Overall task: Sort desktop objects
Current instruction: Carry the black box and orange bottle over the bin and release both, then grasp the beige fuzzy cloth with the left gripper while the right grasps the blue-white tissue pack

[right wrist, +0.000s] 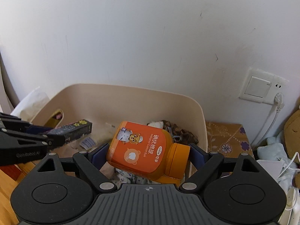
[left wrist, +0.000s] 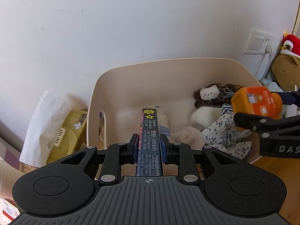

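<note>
Wall [right wrist: 150, 37], beige bin [right wrist: 131, 101], socket [right wrist: 262, 88]

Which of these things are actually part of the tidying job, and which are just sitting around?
Part of the job:
- dark slim box, held in the left gripper
- orange bottle, held in the right gripper
- beige bin beneath both

Just lying about:
- wall socket
- plush toy
- yellow box
</note>
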`<state>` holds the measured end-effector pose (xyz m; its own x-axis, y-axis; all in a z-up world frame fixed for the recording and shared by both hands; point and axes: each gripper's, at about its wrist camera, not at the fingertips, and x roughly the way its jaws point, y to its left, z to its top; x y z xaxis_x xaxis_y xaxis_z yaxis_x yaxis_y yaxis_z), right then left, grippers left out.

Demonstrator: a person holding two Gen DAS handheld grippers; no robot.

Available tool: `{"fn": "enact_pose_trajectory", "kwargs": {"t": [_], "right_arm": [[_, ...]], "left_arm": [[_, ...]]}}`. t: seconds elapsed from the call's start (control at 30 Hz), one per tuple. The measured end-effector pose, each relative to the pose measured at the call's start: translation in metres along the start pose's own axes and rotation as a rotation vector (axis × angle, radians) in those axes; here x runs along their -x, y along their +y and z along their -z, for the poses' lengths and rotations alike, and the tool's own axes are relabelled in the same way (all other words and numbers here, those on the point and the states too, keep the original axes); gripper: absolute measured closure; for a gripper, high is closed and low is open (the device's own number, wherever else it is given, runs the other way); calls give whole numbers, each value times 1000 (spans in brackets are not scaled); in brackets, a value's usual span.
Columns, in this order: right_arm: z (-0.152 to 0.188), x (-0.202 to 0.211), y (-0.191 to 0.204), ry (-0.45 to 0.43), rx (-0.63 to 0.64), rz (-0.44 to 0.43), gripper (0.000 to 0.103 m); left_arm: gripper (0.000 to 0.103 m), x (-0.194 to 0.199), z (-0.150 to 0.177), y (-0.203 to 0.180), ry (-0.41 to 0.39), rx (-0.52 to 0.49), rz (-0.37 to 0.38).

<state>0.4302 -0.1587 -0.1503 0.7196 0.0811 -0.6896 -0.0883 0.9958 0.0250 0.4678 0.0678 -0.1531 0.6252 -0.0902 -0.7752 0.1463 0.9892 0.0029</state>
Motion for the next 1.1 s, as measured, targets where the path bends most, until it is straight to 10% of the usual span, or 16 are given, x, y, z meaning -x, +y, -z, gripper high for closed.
{"fn": "enact_pose_trajectory", "kwargs": {"t": [0.1,0.3,1.1], "right_arm": [[1,-3,-1,19,-8,-10,15],[7,7,-15,-12,-88,-34,9],[46,66,-17,-43,3,-47,0]], "left_arm": [[77,-1,0,3,22,22,15],[27,16,6,0,-39,22,-28],[23,79,60,18,-64,35,-90]]}}
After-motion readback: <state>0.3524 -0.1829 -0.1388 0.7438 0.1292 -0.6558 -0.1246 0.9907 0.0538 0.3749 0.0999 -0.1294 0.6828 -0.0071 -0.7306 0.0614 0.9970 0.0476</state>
